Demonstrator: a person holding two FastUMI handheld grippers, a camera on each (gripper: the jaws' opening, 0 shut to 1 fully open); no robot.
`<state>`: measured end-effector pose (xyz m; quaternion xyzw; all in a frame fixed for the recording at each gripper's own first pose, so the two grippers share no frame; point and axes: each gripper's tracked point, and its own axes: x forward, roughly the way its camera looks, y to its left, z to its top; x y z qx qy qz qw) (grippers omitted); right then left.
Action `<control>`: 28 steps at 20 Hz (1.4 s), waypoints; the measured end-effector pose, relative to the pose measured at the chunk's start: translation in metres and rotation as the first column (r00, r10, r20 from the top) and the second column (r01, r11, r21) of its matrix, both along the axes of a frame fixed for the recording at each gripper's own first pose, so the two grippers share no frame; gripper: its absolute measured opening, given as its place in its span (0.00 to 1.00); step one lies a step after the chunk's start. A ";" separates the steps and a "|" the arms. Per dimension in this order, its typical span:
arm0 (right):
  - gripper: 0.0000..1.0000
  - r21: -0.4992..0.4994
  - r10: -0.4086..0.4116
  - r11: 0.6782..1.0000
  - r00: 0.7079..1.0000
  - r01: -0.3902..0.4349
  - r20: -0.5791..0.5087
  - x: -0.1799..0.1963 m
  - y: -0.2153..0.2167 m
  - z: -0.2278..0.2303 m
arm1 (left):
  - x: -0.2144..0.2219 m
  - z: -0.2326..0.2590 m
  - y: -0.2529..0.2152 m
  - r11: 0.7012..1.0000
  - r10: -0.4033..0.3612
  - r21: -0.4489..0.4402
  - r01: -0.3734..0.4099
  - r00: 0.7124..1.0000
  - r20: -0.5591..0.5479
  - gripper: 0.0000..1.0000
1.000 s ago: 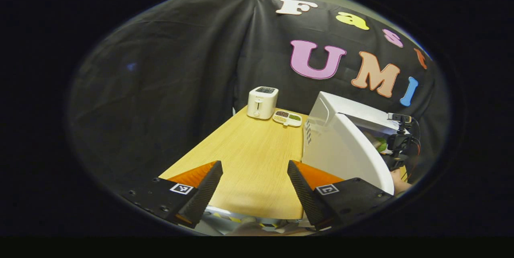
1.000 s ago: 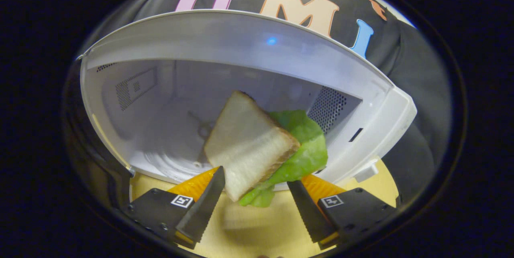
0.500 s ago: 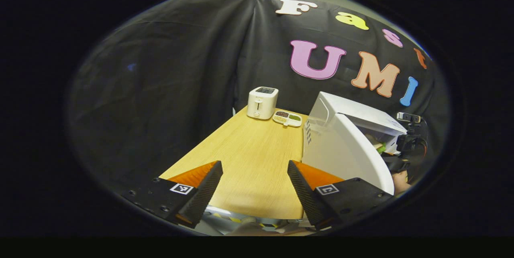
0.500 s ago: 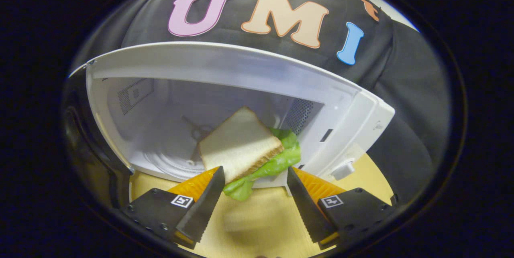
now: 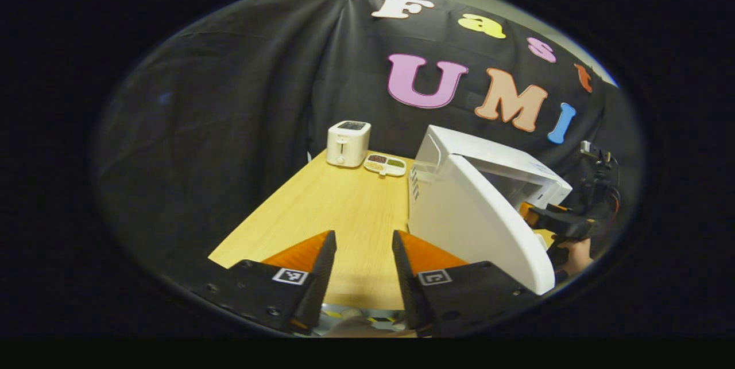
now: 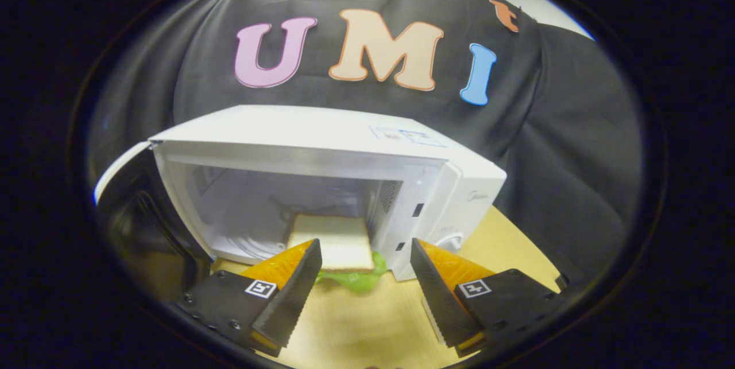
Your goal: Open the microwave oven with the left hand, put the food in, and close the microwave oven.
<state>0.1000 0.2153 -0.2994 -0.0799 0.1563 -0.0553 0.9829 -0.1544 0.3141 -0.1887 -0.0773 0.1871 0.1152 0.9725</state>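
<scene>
Sandwich (image 6: pixel 339 243) lies in open microwave (image 6: pixel 321 185), apparently overhanging sill; right claw (image 6: pixel 365 286) spread, left claw (image 5: pixel 358 277) parted

Dim booth, overhead light, heavy fisheye warp, soft blur at edges.

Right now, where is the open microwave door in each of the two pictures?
Left gripper view: the microwave door stands right of centre, swung open, its outer face toward the camera.
Right gripper view: the door's edge curves at the far left.
Shared landmark: the microwave.
</scene>
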 end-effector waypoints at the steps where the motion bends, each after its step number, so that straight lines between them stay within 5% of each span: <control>1: 0.98 0.008 -0.002 1.000 1.000 0.002 0.015 -0.005 -0.001 0.009 | -0.001 -0.002 -0.004 1.000 -0.013 -0.002 0.013 1.000 -0.009 0.43; 2: 0.98 0.011 -0.006 1.000 0.999 0.006 0.032 -0.010 -0.003 0.018 | -0.001 -0.003 -0.008 1.000 -0.028 -0.004 0.028 0.999 -0.016 0.46; 3: 0.98 0.010 -0.011 1.000 0.999 0.010 0.045 -0.017 -0.006 0.027 | -0.001 -0.004 -0.011 0.999 -0.044 -0.004 0.044 0.999 -0.020 0.30; 5: 0.98 0.011 -0.022 1.000 0.997 0.021 0.075 -0.029 -0.013 0.046 | -0.002 -0.005 -0.018 0.998 -0.064 0.011 0.064 0.997 -0.030 0.24; 6: 0.98 0.016 -0.026 1.000 0.996 0.025 0.090 -0.035 -0.015 0.055 | -0.003 -0.006 -0.019 0.997 -0.073 0.020 0.074 0.997 -0.036 0.02; 17: 0.97 0.104 -0.143 0.987 0.970 0.124 0.199 -0.104 -0.053 0.119 | -0.007 0.003 -0.079 0.948 -0.309 0.076 0.308 0.951 0.001 0.00; 28: 0.97 0.153 -0.252 0.959 0.966 0.240 0.063 -0.176 -0.085 0.071 | 0.010 0.000 -0.123 0.903 -0.428 0.052 0.427 0.904 0.000 0.00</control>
